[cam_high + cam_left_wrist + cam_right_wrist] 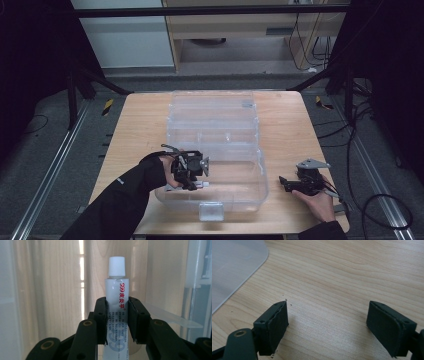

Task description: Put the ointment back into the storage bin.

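Over the near half of the clear box (215, 150), high view: left gripper (192, 172) holds a small tube (202, 184) low inside it; right gripper (300, 184) rests on the desk (140, 125), well apart.

Left gripper view: fingers (101, 320) closed on the tube (117, 295) at mid-body, white cap (116, 266) beyond them. Probably light, soft-walled, slick; grip the body gently.

Right gripper view: fingers (273, 326) wide apart, holding nothing, bare desk (337, 270) between.

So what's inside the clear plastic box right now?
The left gripper reaches into the clear box, shut on a white-capped tube. Hand and gripper hide the floor beneath them.
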A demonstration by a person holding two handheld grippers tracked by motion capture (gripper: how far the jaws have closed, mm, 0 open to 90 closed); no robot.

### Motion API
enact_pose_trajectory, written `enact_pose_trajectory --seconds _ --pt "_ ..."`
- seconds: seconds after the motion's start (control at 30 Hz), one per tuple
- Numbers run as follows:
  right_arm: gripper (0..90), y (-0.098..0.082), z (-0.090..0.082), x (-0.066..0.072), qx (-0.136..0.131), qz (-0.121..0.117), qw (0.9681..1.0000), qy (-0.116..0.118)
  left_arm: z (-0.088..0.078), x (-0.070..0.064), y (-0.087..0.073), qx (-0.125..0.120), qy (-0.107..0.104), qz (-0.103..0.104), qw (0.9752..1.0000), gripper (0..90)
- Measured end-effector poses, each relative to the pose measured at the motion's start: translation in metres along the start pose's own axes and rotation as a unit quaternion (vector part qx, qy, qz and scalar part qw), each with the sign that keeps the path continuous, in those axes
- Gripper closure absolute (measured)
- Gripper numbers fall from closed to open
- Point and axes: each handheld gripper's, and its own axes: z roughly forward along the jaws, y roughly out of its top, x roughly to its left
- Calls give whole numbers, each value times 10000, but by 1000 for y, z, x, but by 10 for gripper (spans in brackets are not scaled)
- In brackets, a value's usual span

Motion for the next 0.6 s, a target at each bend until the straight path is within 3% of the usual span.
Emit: enact_pose_trajectory --seconds 0.1,0.13,0.23,0.4,0.43,0.5,0.57,0.6 --pt "177 0 0 0 42 7 10000 -5 4 1 0 30 30 63 10000 702" --pt "177 0 0 1 37 21 10000 13 6 2 0 20 44 167 9998 702" --pt "177 0 0 1 33 28 10000 19 11 2 -2 6 -4 63 10000 702" --pt "177 0 1 0 35 -28 10000 2 21 2 -5 115 -41 205 9997 702" --pt "177 0 1 0 35 -26 10000 4 22 1 -5 135 -34 106 9998 702" --pt "177 0 1 1 35 -25 10000 9 24 2 -7 181 -18 105 9998 702" --pt "176 0 1 1 41 -32 10000 13 25 4 -7 203 -40 229 9995 701" --pt "176 -1 1 1 45 -37 10000 16 26 3 -7 214 -25 92 9997 701"
